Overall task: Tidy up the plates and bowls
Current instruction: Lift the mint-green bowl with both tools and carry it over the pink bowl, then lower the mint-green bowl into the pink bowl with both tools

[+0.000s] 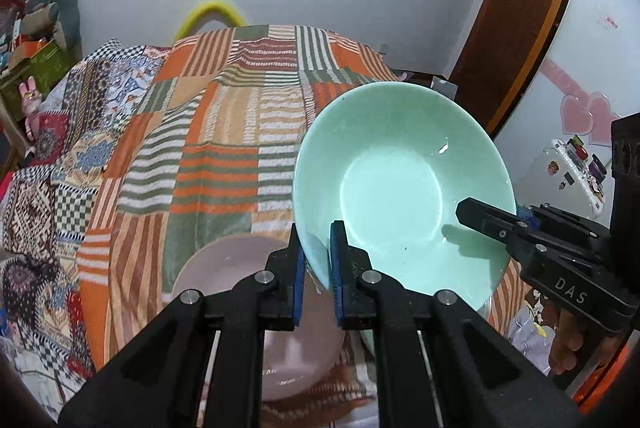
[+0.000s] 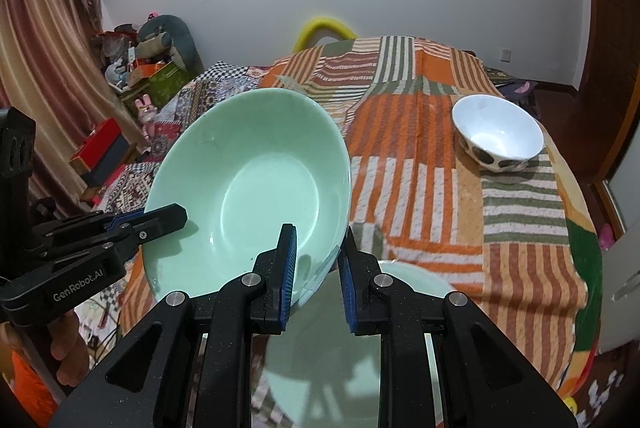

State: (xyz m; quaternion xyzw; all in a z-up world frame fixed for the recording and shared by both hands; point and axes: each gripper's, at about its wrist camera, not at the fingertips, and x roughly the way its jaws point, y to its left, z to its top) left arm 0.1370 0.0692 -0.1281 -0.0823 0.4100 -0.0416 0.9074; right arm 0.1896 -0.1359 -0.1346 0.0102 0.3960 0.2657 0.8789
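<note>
A pale green deep bowl hangs tilted above the cloth-covered table, held by its rim from two sides. My left gripper is shut on the near rim, blue pads pressing either side. My right gripper is shut on the rim at the other side, and the left wrist view shows it reaching in from the right. In the right wrist view the left gripper comes in from the left. A white bowl with dark spots stands upright at the far right of the table.
A pinkish plate lies on the cloth under my left gripper. A pale green plate lies under my right gripper. The striped patchwork cloth drapes over the table edges. Boxes and toys are piled at the left wall.
</note>
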